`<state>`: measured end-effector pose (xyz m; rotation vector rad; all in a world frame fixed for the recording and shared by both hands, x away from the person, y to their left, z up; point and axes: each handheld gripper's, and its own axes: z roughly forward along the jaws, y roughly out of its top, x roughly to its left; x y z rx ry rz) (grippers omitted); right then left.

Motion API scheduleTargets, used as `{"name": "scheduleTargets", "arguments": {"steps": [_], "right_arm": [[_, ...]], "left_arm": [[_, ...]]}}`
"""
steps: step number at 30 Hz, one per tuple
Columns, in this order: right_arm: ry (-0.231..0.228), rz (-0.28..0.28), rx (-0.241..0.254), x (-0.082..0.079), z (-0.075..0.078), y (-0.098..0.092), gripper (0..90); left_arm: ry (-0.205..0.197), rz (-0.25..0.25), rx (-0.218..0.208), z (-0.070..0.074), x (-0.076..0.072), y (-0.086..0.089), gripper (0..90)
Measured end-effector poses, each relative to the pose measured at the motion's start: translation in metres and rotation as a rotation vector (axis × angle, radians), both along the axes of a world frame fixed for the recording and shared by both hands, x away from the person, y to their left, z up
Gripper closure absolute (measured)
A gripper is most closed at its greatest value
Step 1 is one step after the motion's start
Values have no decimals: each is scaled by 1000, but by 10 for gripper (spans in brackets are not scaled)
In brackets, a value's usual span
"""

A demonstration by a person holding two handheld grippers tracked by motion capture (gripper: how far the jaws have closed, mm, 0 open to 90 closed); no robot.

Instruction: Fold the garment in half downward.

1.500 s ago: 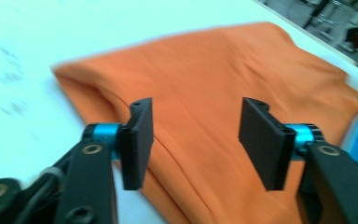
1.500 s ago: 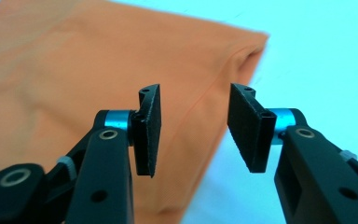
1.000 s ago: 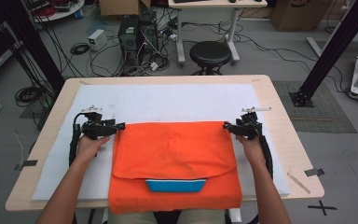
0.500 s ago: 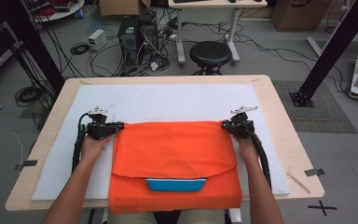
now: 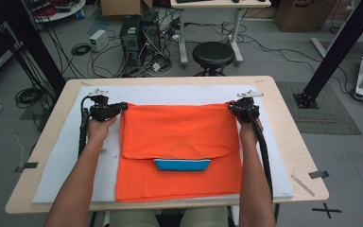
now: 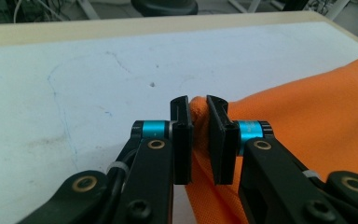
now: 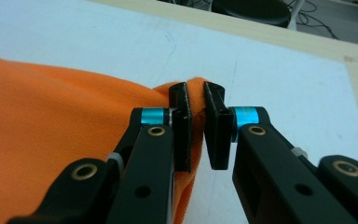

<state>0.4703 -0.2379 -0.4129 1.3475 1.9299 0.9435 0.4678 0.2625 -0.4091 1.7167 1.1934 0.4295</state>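
The left gripper (image 6: 199, 140) has just closed its jaws and pinches the cloth's (image 5: 179, 142) far left corner between its pads. The right gripper (image 7: 196, 133) has just closed too and clamps the far right corner. The orange cloth lies folded on the white mat (image 5: 66, 156), a blue strip (image 5: 182, 164) showing under its upper layer's near edge, on the table (image 5: 293, 142).

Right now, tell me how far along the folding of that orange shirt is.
Done: the orange shirt lies flat on the white mat, its top layer folded so the blue collar peeks out. In hand: the left hand-held gripper and right hand-held gripper have just closed, each pinching a far corner. Left: probably another fold toward the person.
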Motion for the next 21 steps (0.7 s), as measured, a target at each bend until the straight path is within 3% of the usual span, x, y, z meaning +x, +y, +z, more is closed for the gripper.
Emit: {"name": "scheduleTargets", "arguments": {"steps": [4, 8, 11, 12, 14, 16, 21], "right_arm": [[-26, -48, -28, 4, 0, 6, 834], [-29, -95, -69, 2, -4, 9, 831], [-38, -87, -67, 1, -6, 12, 798], [-41, -82, -71, 1, -6, 13, 728], [-28, -83, -53, 1, -8, 13, 539], [-13, -76, 19, 0, -8, 9, 439], [14, -74, 73, -13, -9, 0, 335]], "left_arm": [[-50, 26, -9, 1, 6, -5, 806], [-55, 32, 12, -3, 7, -9, 789], [-16, 72, -33, -6, 8, -8, 606], [-7, 81, -60, -5, 6, -6, 574], [-17, 87, -65, -3, 0, -2, 574], [-28, 81, -72, 1, -9, 2, 551], [-47, 42, -59, 2, -34, 9, 552]]}}
